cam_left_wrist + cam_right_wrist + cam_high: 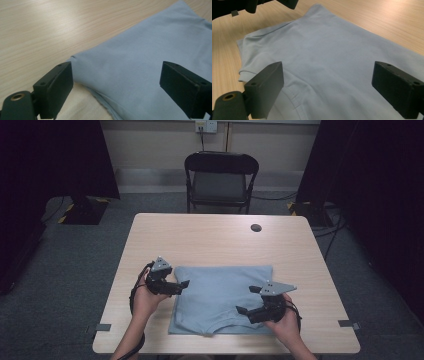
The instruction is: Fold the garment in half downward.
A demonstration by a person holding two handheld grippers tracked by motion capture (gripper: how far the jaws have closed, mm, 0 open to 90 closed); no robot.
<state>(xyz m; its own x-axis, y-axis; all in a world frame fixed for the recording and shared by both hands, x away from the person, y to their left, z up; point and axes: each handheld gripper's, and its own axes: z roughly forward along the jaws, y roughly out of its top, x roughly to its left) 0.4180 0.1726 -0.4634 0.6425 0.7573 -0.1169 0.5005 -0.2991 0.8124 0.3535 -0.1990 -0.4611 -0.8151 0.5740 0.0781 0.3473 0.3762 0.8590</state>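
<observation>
Over the folded blue shirt (222,297), both grippers' fingers (56,90) (265,88) stand spread wide, holding nothing.

Pale wood-grain bench (210,240), rectangular, with a small dark round hole (256,227) near the far right corner. Directly on it, a folded light-blue shirt (220,295), flat, toward the near edge and about midway across. Rest of the top bare wood.
</observation>
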